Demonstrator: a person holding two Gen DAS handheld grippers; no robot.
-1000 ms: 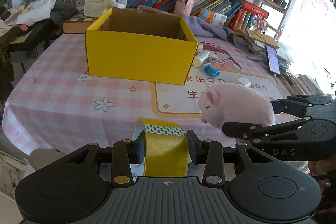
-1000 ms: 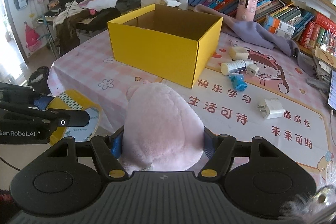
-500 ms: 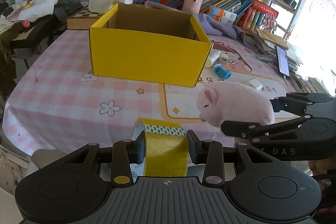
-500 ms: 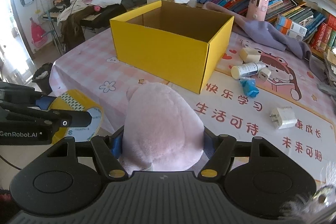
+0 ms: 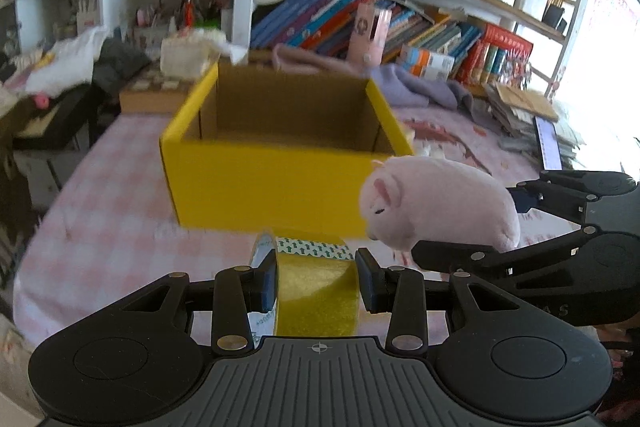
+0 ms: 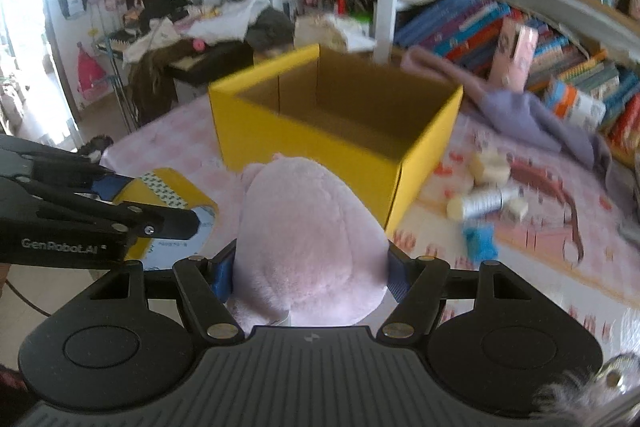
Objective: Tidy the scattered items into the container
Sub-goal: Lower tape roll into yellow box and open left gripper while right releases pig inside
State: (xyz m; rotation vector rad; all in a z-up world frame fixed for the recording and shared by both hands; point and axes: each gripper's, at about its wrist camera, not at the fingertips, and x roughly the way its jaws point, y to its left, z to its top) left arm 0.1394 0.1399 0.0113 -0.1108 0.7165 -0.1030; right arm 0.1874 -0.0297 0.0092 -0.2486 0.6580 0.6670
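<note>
Both hands are carrying their loads toward the one yellow box, which sits open-topped on the pink checked table with nothing visible inside it from here. That is the step in hand, I judge: transport, with two items picked up and neither yet over the rim.

There is one pink plush pig, and the right gripper has it squeezed between its jaws, which stand about half apart around the soft body. In the left wrist view the pig hangs just in front of the box's near right corner, nose toward the box.

There is one roll of yellow tape, pinched across its width by the left gripper, whose jaws are drawn in narrow against the roll's two faces. It is held beside the pig, below the box's front wall.

Next, I would say each hand has to rise above the front wall and reach over the opening before letting go; the pig is bulky, so it needs more clearance than the tape, and the two tools are close enough to each other to bump.

On the table to the right of the box lie smaller things, blurred: I count one white bottle, one blue object and at least two pale blocks. Those remain to be collected.
</note>
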